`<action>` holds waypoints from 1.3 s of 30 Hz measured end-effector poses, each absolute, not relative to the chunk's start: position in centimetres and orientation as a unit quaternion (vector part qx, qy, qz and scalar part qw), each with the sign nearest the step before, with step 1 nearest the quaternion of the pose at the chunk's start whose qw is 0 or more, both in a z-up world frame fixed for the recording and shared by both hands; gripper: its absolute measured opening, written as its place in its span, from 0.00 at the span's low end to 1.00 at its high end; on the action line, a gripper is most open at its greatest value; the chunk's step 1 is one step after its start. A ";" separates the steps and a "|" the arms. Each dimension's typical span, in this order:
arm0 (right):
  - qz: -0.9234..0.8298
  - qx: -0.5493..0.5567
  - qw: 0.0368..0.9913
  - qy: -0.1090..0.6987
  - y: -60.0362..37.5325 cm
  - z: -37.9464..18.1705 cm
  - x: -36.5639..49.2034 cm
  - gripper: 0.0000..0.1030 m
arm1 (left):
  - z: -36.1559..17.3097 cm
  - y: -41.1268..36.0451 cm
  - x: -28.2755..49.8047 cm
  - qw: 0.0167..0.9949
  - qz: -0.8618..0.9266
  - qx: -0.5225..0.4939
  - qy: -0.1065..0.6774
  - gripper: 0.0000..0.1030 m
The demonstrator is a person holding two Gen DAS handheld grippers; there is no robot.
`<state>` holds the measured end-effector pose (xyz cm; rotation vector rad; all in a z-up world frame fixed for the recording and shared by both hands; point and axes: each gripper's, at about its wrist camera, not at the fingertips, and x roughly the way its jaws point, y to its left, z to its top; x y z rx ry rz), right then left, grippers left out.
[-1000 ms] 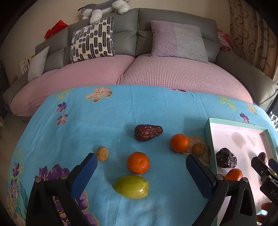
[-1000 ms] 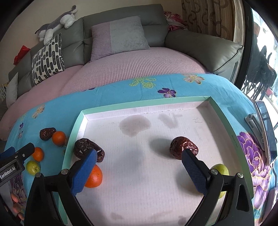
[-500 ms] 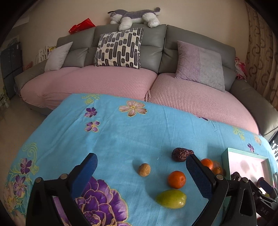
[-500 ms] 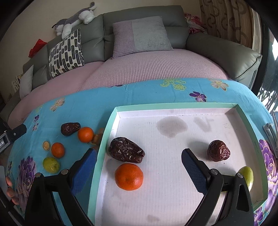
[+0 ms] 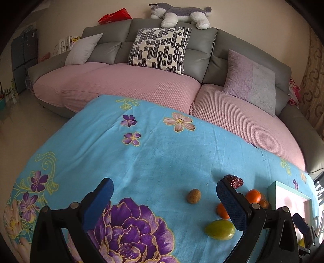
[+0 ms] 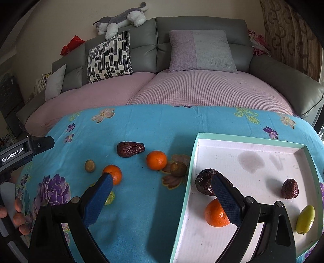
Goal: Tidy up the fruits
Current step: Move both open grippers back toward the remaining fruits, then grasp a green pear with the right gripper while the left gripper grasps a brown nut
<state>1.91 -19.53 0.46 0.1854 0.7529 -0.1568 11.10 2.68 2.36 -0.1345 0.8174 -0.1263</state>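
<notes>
Both claws wide open, empty. Right claw nearest tangerine on counter: straddle it, close gently, lift into tray.

A home living room. A grey sofa with pink seat covers carries cushions and a plush toy dog. Patterned curtains hang alongside.

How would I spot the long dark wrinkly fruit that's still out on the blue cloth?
Start at the mint-rimmed tray on the blue flowered cloth, then look left past two orange fruits. The dark date lies farthest back, toward the sofa. It is the only long, wrinkled, dark red-brown fruit outside the tray.
</notes>
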 end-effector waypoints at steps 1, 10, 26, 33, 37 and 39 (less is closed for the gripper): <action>-0.072 0.087 0.923 0.367 -19.1 0.4 2.1 0.95 | 2.3 2.7 11.2 0.913 -0.061 -0.066 0.399 1.00; -0.034 0.071 0.914 0.399 -15.5 -1.6 4.1 0.95 | 0.2 3.1 12.6 0.896 -0.074 -0.075 0.432 1.00; 0.014 0.072 0.896 0.438 -13.5 -5.0 5.7 0.85 | -3.6 0.5 14.1 0.860 -0.141 -0.068 0.486 0.82; 0.044 0.084 0.896 0.433 -13.1 -4.9 5.9 0.68 | -4.5 -0.3 14.4 0.850 -0.162 -0.065 0.496 0.60; 0.062 0.090 0.893 0.436 -12.7 -5.0 6.1 0.57 | -4.9 -0.5 14.7 0.846 -0.175 -0.070 0.500 0.46; 0.073 0.099 0.892 0.436 -12.7 -5.1 6.1 0.50 | -5.0 -0.5 14.7 0.844 -0.179 -0.072 0.500 0.41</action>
